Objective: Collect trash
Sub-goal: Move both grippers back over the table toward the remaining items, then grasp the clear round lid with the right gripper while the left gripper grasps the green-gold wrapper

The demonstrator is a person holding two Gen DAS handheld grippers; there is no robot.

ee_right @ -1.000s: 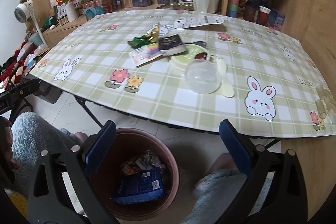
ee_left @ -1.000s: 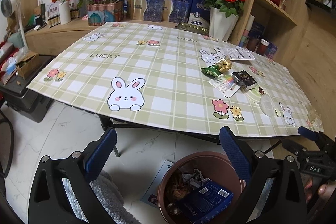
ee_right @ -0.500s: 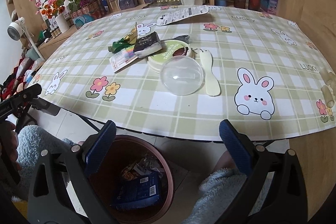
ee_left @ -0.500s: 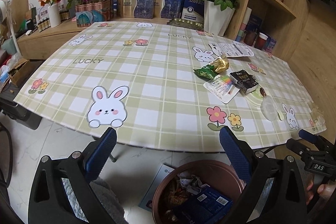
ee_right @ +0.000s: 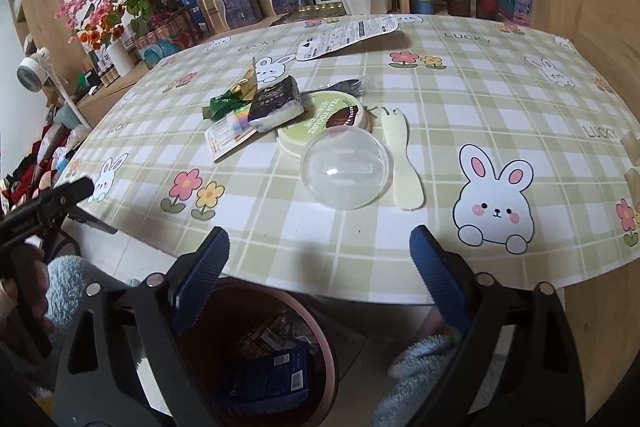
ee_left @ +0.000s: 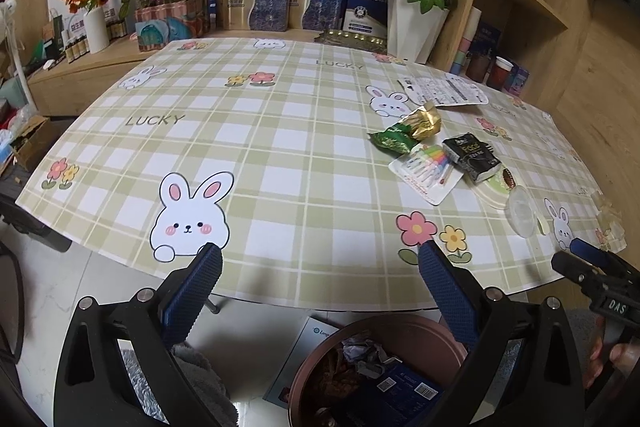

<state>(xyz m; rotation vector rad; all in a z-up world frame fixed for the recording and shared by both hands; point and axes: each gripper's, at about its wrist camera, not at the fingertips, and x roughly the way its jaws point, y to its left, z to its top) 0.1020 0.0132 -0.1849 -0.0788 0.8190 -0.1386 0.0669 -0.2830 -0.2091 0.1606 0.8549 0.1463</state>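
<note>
Trash (ee_left: pixel 436 155) lay in a small heap on the right half of the bench (ee_left: pixel 280 155) in the left wrist view: a green and gold wrapper (ee_left: pixel 408 131), a card of coloured sticks (ee_left: pixel 428 171), a black packet (ee_left: pixel 472 155) resting partly on a green lid. Left claw (ee_left: pixel 320 259) hung at the near edge of the bench, fingers wide apart, nothing between them. Below it, on the floor, stood a brown bin (ee_left: pixel 400 331) with a blue box and crumpled paper inside. Right claw seen at the far right edge, held by a hand.

From the right wrist view, the same heap sat near the middle of the bench (ee_right: pixel 480 99). A clear dome lid (ee_right: pixel 346 167) leaned on a round yogurt lid (ee_right: pixel 320 123), with a pale spoon (ee_right: pixel 402 163) just beside. Right claw (ee_right: pixel 320 247) hovered before the dome lid, jaws closing but well apart, gripping nothing. Brown bin (ee_right: pixel 320 339) stood under the bench edge.
</note>
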